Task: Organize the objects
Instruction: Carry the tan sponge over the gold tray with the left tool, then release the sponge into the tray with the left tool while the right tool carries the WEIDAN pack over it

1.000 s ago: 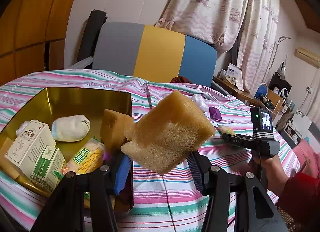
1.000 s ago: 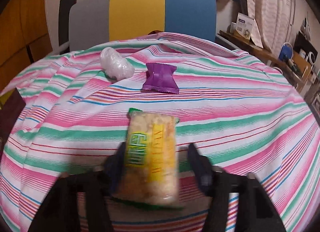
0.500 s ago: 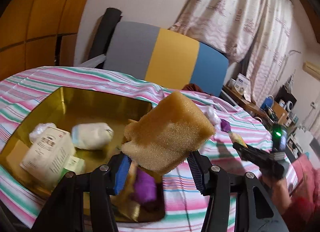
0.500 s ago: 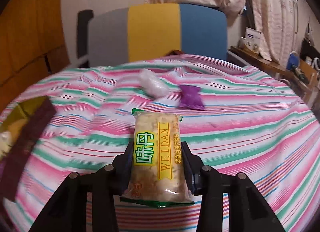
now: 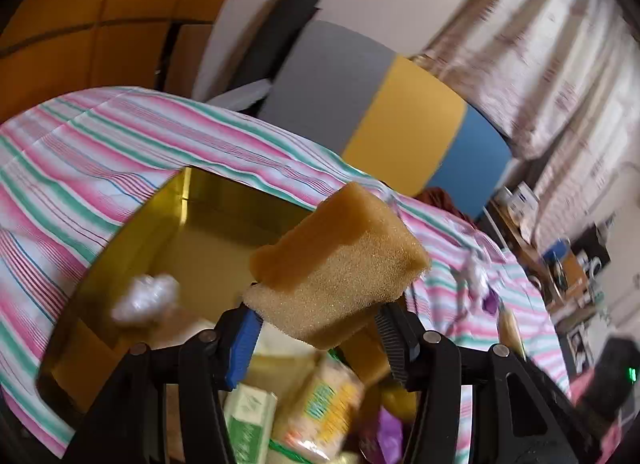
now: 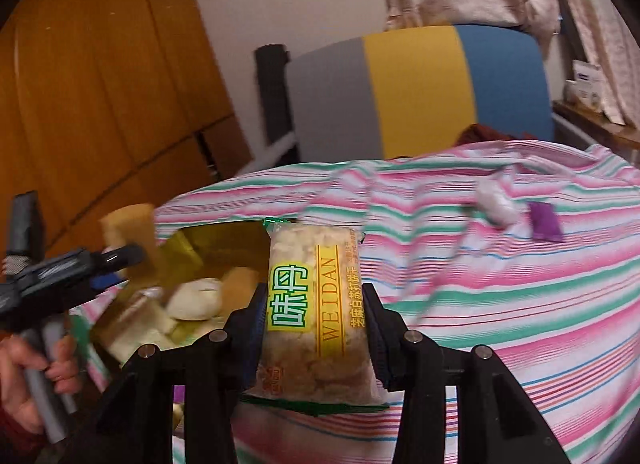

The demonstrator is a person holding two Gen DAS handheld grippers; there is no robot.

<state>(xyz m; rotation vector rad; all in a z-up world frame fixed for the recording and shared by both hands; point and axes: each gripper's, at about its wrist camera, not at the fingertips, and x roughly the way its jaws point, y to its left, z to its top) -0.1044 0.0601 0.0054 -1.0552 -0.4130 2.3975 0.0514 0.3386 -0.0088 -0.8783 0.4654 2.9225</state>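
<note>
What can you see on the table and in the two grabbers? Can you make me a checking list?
Surface: striped tablecloth, rumpled.
Job's things: sponge and snack packet held up in the air; gold tin partly filled with boxes and packets; white wrapped item and purple sachet lying on the cloth, close together.
Clutter: nothing seen.
Grippers: left gripper shut on the sponge; right gripper shut on the snack packet.
Cables: nothing seen.
Surroundings: grey, yellow and blue chair, curtains, wooden wardrobe.
</note>
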